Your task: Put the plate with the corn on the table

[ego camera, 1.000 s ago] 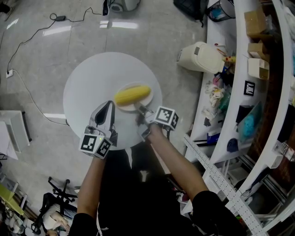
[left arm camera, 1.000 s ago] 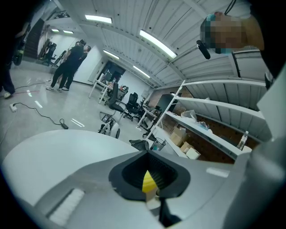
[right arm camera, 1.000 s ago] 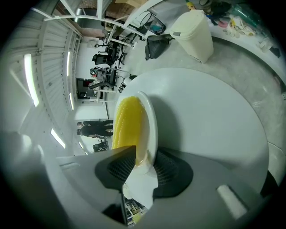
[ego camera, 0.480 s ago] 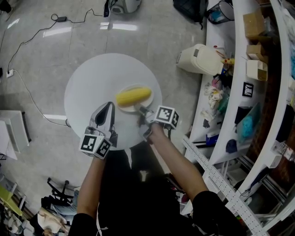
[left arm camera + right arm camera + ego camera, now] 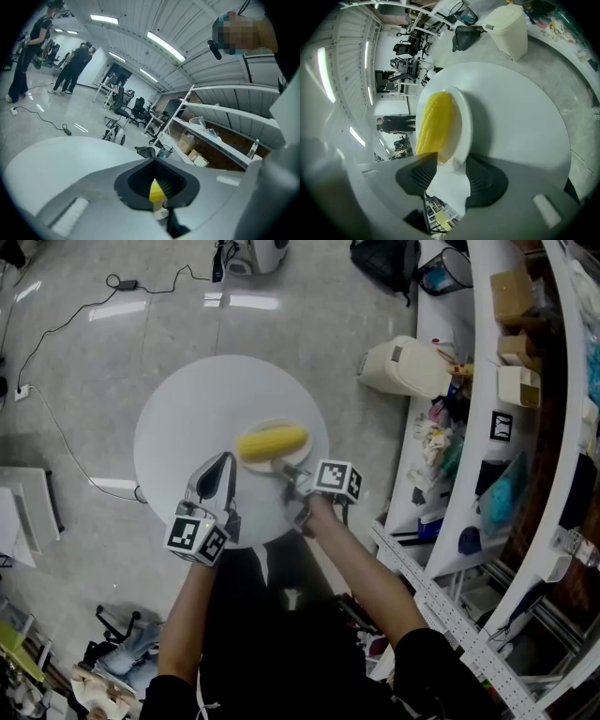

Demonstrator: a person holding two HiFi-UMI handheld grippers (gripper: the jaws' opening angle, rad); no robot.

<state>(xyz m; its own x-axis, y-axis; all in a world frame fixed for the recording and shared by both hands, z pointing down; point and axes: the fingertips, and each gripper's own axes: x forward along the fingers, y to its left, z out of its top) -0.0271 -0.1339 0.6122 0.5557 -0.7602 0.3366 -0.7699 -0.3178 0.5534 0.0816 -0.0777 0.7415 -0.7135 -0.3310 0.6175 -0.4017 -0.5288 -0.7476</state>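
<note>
Standing at the near edge of the round white bench point(image 5: 187, 409), had the left hand-held gripper point(image 5: 225, 458) over the bench's near left part, jaws pressed together on nothing. Found the plate point(image 5: 259, 464) flat on the bench, right of centre, with the corn point(image 5: 272, 442) lying lengthwise on it. Had the right hand-held gripper point(image 5: 452, 161) at the plate's near rim, jaws just been opening, spread wide, the rim between the pads but not pinched.
</note>
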